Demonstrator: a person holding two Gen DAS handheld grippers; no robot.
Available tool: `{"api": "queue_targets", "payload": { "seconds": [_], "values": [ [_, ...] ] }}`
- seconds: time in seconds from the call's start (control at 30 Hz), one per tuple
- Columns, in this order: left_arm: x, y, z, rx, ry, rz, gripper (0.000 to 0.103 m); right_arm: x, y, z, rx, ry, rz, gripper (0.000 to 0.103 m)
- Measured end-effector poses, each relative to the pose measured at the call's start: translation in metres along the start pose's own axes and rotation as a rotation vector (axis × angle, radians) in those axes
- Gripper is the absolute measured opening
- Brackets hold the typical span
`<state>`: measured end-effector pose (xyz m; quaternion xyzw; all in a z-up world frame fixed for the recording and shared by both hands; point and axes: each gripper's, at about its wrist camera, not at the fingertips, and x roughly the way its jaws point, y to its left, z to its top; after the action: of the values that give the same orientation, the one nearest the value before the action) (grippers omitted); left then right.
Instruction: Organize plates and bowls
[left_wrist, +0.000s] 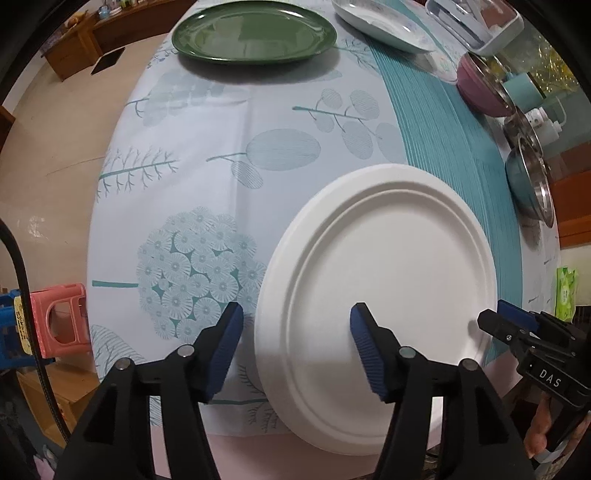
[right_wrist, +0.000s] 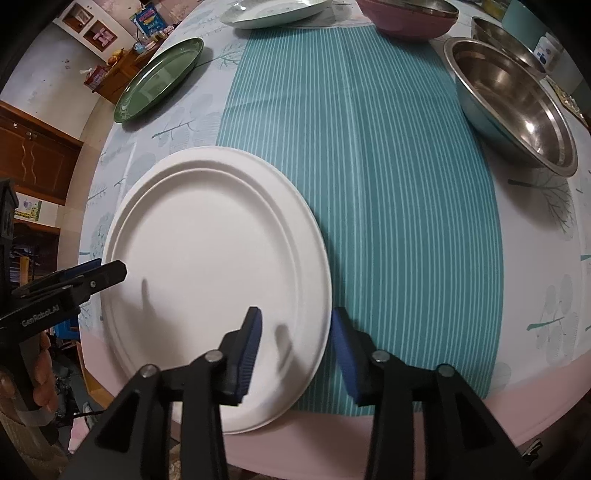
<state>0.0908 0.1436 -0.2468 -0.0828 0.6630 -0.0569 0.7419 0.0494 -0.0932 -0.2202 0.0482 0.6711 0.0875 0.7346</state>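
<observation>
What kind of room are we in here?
Most likely a home dining room: a table under a leaf-print tablecloth holds a green plate, a white plate and steel bowls, with wooden cabinets behind.

Even indoor light, soft shadows, sharp focus, fisheye-bent dark edges.
</observation>
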Motion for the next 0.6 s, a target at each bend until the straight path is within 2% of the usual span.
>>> {"api": "queue_targets", "payload": {
  "seconds": [0.33,0.47,0.6],
  "values": [
    [-0.021,0.015,-0.006,-0.013,-0.086,0.002,0.06,-0.009,0.0,0.0,0.008,-0.039,-0.038,0.043],
    [-0.037,0.015,-0.012,0.016,-0.158,0.017,0.06,-0.015,0.001,-0.002,0.014,-0.063,-0.053,0.043],
    [-0.048,0.01,-0.016,0.053,-0.182,0.024,0.06,-0.025,0.005,-0.005,0.022,-0.091,-0.058,0.043]
  ]
}}
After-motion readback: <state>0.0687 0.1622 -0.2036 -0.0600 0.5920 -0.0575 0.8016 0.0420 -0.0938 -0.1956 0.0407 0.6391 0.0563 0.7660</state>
